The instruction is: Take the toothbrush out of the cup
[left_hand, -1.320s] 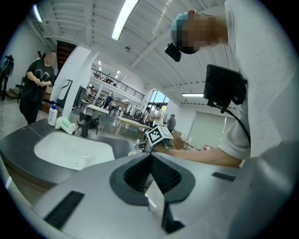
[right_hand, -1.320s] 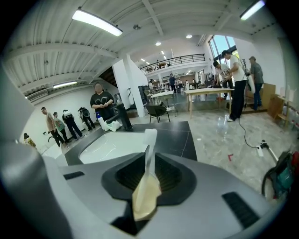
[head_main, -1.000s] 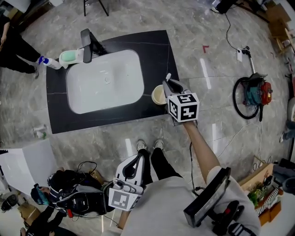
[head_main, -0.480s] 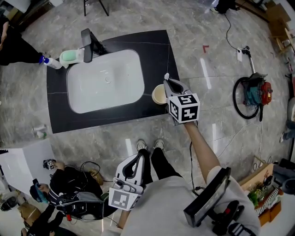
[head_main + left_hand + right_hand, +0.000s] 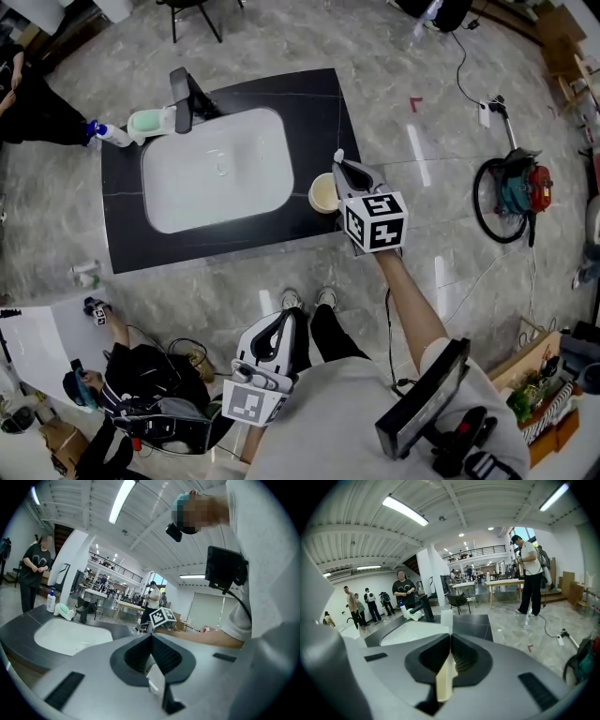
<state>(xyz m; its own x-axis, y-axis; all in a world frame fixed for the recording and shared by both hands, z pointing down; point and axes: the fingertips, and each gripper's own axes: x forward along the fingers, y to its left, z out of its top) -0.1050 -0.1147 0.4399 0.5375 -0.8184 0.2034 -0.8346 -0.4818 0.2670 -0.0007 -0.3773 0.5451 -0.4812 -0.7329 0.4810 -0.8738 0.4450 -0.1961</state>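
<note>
A cream cup (image 5: 322, 194) stands on the right edge of the black counter (image 5: 314, 103), beside the white sink (image 5: 217, 171). My right gripper (image 5: 342, 170) hovers just right of the cup, shut on the toothbrush (image 5: 339, 156), whose white head pokes past the fingertips. In the right gripper view the toothbrush (image 5: 445, 677) has a cream handle clamped between the jaws of the right gripper (image 5: 450, 641). My left gripper (image 5: 283, 324) hangs low by the person's legs, away from the counter. In its own view the left gripper (image 5: 150, 641) has its jaws together, holding nothing.
A black faucet (image 5: 184, 97), a green soap dish (image 5: 146, 120) and a bottle (image 5: 110, 134) sit at the sink's far left. A vacuum cleaner (image 5: 512, 197) and cables lie on the floor at right. A person crouches with gear (image 5: 141, 384) at lower left.
Both grippers keep their places, the right one still clamped on the toothbrush beside the cup. The head view has shifted slightly, and the crouching person at lower left has moved.
</note>
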